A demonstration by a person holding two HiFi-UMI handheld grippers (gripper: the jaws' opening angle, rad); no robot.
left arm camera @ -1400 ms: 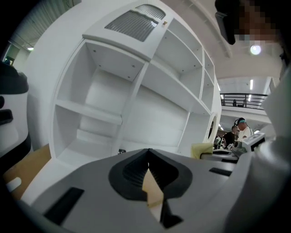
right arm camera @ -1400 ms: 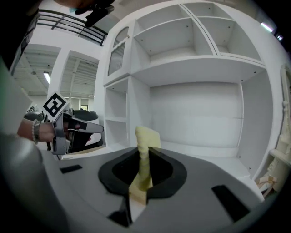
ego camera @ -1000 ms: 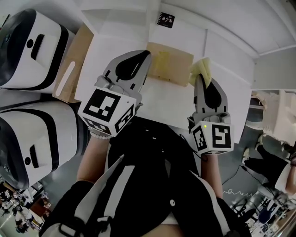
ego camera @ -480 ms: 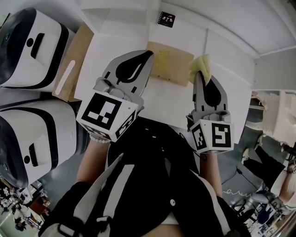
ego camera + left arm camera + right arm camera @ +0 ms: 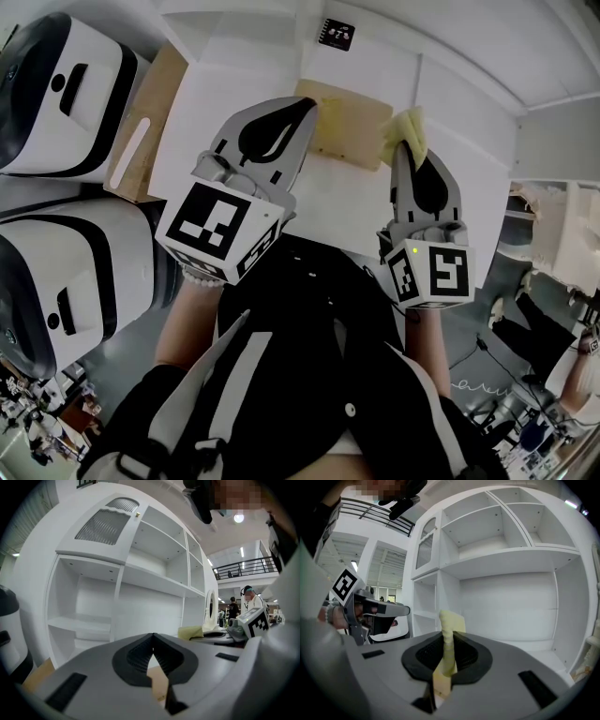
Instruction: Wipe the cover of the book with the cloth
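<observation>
Creeping a shade farther from the person, the left gripper (image 5: 306,105) now has its tip at the near left corner of the book (image 5: 354,127). Its jaws are clenched together with nothing between them. Whether the tip presses on the cover or only hangs above it I cannot tell. The right gripper (image 5: 404,157) has kept its place at the book's right edge, jaws clamped on the yellow cloth (image 5: 407,133), which sticks out past the tips in a bunched fold. The book lies flat, tan cover up, on the white table (image 5: 234,103), between the two grippers.

My reading is that the left gripper is settling in to pin the book so that wiping can begin. The cloth does not seem laid on the cover, so the wipe itself looks not yet started.

Two white-and-black machines (image 5: 70,89) stand at the left, with a brown board (image 5: 141,131) just beside them, well left of the book. A small dark card (image 5: 335,38) sits at the far side, and white shelves (image 5: 511,573) rise beyond. Nothing rests on the cover. Only the left gripper's own tip stands in the cloth's path, so a leftward sweep would have to stop short of that corner.
</observation>
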